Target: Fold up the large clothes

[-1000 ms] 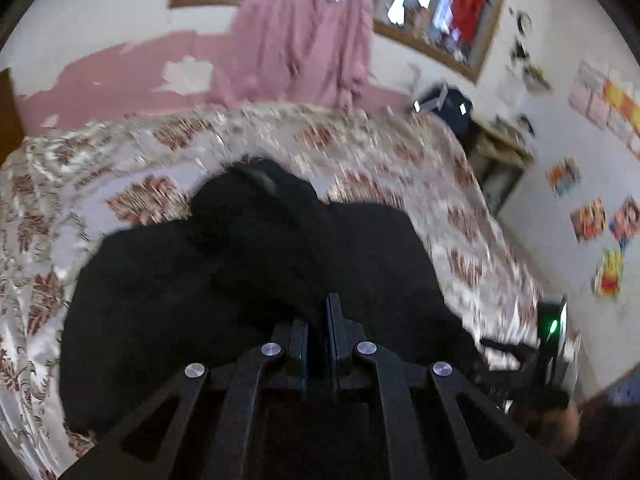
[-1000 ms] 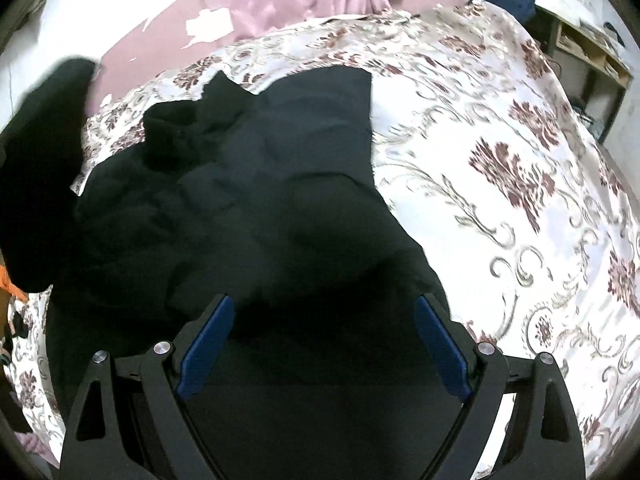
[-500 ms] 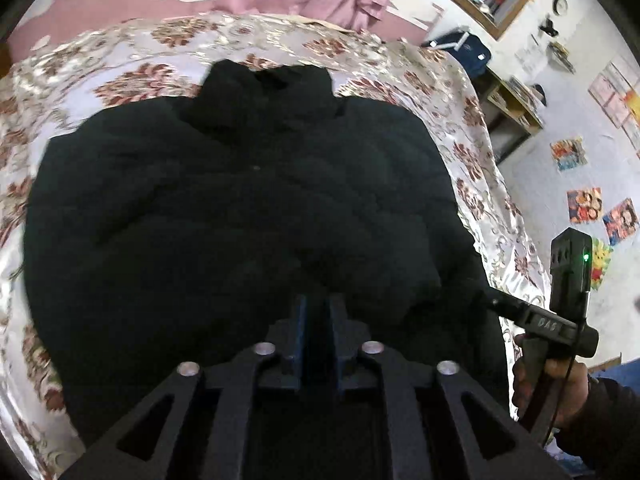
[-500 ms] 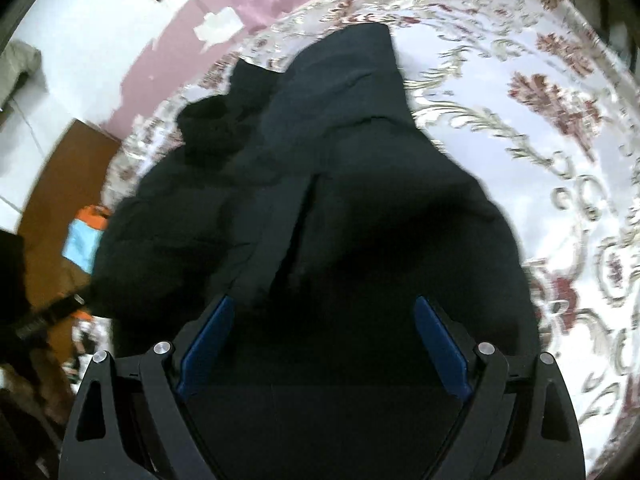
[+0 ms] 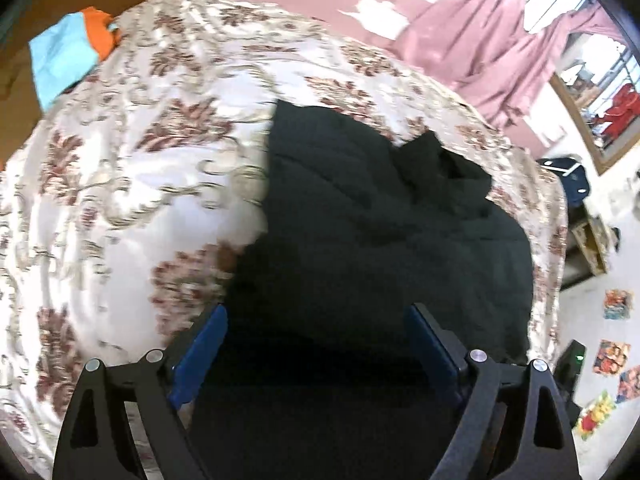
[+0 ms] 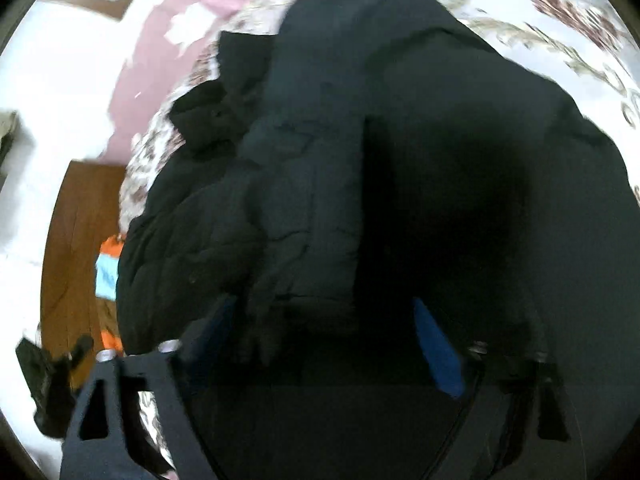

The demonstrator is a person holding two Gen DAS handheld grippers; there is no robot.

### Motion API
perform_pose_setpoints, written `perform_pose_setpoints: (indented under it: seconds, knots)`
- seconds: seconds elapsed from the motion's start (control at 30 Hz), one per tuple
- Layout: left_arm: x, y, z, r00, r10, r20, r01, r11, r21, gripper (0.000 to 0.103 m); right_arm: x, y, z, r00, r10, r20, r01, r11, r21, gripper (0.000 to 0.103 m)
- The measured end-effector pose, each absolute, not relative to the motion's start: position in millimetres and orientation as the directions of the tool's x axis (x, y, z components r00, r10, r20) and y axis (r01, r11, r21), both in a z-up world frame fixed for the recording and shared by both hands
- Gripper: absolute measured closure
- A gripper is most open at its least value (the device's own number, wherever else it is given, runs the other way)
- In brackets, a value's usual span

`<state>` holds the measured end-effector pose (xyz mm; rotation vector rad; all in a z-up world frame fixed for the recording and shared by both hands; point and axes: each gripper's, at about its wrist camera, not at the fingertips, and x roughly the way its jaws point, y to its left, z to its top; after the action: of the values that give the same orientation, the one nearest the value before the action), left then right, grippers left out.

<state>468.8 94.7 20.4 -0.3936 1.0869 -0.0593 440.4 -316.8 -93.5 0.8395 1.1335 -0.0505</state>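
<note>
Now, your scene:
Jacket: the black quilted puffer jacket [image 5: 384, 240] lies spread on the floral satin bedspread [image 5: 120, 184].
Left gripper [image 5: 318, 344]: your jaws are opening, pads off the cloth, jacket hem between them.
Right gripper [image 6: 324, 332]: your jaws are closing over jacket folds; no pad presses yet.
Around: pink curtain [image 5: 492, 28], orange-and-blue cloth [image 5: 72, 48] beyond the bed's edge; nothing blocks you.

black jacket [image 5: 384, 240], floral cream bedspread [image 5: 120, 184]
</note>
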Motion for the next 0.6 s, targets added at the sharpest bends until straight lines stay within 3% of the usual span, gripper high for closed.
perform_pose_setpoints:
  seconds: [0.2, 0.27, 0.47, 0.6]
  knots:
    - [472, 115, 31, 0.483, -0.204, -0.851, -0.191, 0.925, -0.330, 0.013, 433, -313, -67, 0.482, 0.324, -0.814, 0.434, 0.718, 0.543, 0.094]
    - [479, 119, 34, 0.486, -0.218, -0.847, -0.183, 0.921, -0.342, 0.013, 432, -315, -45, 0.529, 0.317, -0.787, 0.393, 0.731, 0.558, 0.096]
    - [487, 105, 34, 0.466, -0.246, -0.850, -0.134, 0.930, -0.343, 0.013, 440, -324, 56, 0.669, 0.139, -0.731, 0.258, 0.878, 0.403, 0.096]
    - [498, 87, 27, 0.446, -0.230, -0.865, -0.109, 0.945, -0.307, 0.013, 447, -346, 84, 0.686, 0.074, -0.723, 0.256, 0.906, 0.336, 0.096]
